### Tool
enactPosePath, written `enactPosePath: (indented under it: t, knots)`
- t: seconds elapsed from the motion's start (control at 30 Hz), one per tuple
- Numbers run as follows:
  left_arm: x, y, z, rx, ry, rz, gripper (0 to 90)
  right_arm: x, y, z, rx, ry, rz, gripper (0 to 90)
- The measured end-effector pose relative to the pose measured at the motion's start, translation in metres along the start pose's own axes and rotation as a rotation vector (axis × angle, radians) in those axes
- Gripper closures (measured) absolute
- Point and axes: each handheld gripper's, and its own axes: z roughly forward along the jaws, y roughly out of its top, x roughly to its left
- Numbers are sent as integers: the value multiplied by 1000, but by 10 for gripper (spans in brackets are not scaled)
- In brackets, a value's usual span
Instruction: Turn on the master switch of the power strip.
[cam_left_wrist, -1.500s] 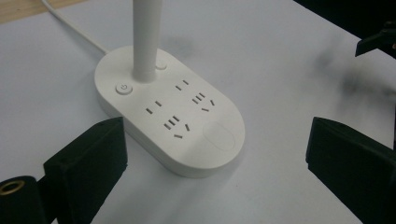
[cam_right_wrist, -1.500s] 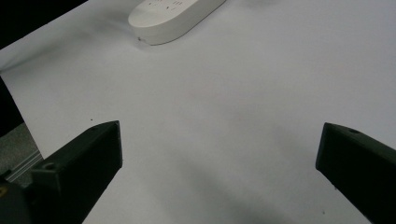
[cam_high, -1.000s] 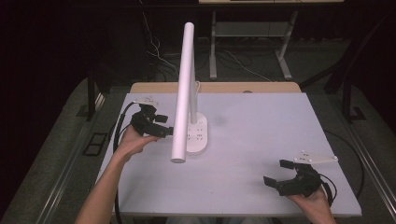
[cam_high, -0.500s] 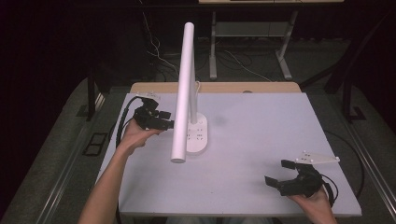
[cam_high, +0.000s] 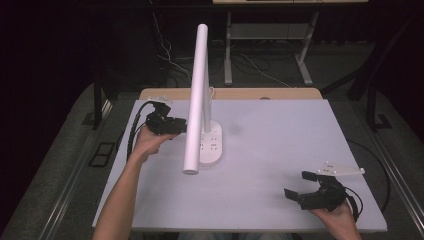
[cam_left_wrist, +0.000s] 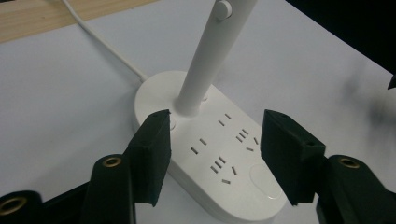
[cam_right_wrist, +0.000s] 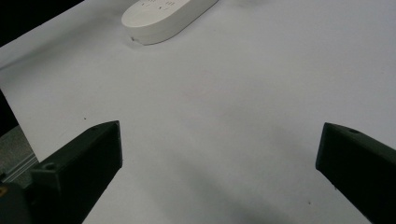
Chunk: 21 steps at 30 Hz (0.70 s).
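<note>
A desk lamp (cam_high: 202, 100) stands on the worktop (cam_high: 280, 135), left of its middle, its base (cam_high: 210, 145) carrying sockets. The lamp's cord (cam_left_wrist: 100, 42) runs off toward twelve o'clock. The left hand-held gripper (cam_high: 181, 126) sits just beside the base at nine o'clock, jaws apart. The right hand-held gripper (cam_high: 300, 185) lies well apart at the worktop's five o'clock corner, jaws spread wide.

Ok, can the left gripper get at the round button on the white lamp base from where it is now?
Probably yes. The left gripper hangs just above the white oval lamp base with jaws open, and the round button lies bare between them. The white upright lamp post stands farther back, out of the way.
</note>
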Motion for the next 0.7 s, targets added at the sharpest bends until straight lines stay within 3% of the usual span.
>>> enactPosePath:
  t: [0.33,0.7]
  knots:
    - [8,-2,14,-11,23,-34,548,-1,0,0,0,-3,-3,0]
    - [17,-5,32,-10,57,-75,834,-1,-1,0,1,-9,-3,0]
